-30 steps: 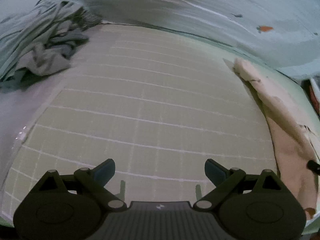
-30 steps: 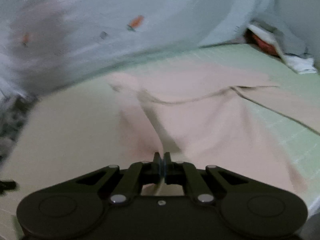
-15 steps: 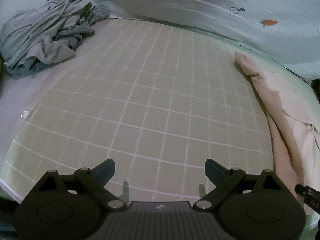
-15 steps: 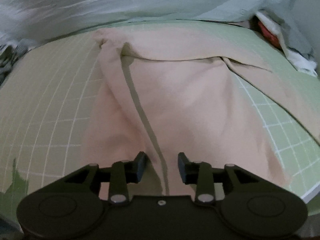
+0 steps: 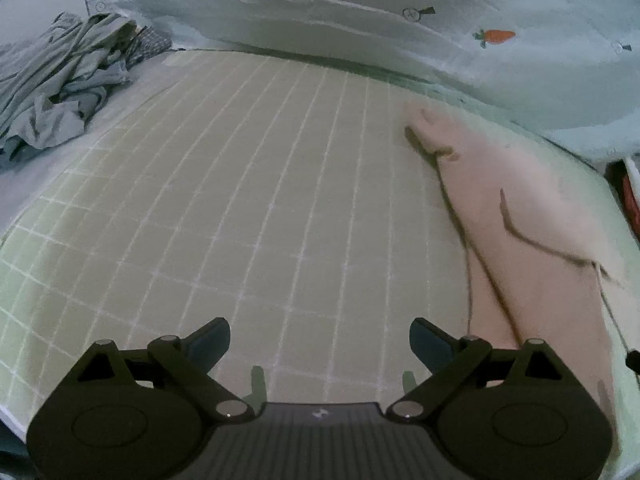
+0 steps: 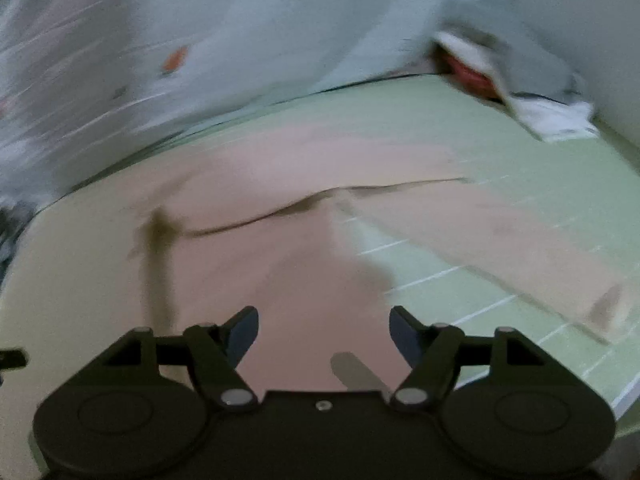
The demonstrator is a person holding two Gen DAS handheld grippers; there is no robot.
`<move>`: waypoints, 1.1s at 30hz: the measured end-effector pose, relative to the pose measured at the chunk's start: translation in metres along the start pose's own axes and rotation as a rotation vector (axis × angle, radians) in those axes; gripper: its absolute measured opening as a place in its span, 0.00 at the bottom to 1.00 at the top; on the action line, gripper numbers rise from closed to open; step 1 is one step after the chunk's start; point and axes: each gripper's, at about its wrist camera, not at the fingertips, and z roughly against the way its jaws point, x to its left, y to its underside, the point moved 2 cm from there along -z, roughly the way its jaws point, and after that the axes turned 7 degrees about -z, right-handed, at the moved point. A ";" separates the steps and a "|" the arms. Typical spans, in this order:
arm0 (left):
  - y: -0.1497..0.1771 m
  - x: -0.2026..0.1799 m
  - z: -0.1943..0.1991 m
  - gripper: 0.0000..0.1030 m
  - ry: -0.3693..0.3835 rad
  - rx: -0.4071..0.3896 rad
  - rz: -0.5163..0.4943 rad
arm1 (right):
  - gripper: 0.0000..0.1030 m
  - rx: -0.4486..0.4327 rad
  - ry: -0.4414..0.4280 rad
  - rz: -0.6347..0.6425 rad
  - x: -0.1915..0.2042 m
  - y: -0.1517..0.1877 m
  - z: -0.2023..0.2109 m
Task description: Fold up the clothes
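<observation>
Both claws wide, nothing held: left claw, right claw. That pink garment looks light and floppy; I'd pinch a hem corner.

Garment on mat R side, clothes pile far L, sheet behind

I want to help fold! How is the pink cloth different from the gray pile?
The pink cloth lies spread out nearly flat on the grid mat; the gray pile is bunched and crumpled, off the mat's far left corner. Pink is one garment; gray looks like several tangled. Neither is in any tongs.
</observation>
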 end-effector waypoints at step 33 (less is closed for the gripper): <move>-0.209 -0.053 -0.203 0.07 0.217 0.017 0.097 | 0.07 0.035 0.154 0.054 -0.052 -0.168 -0.196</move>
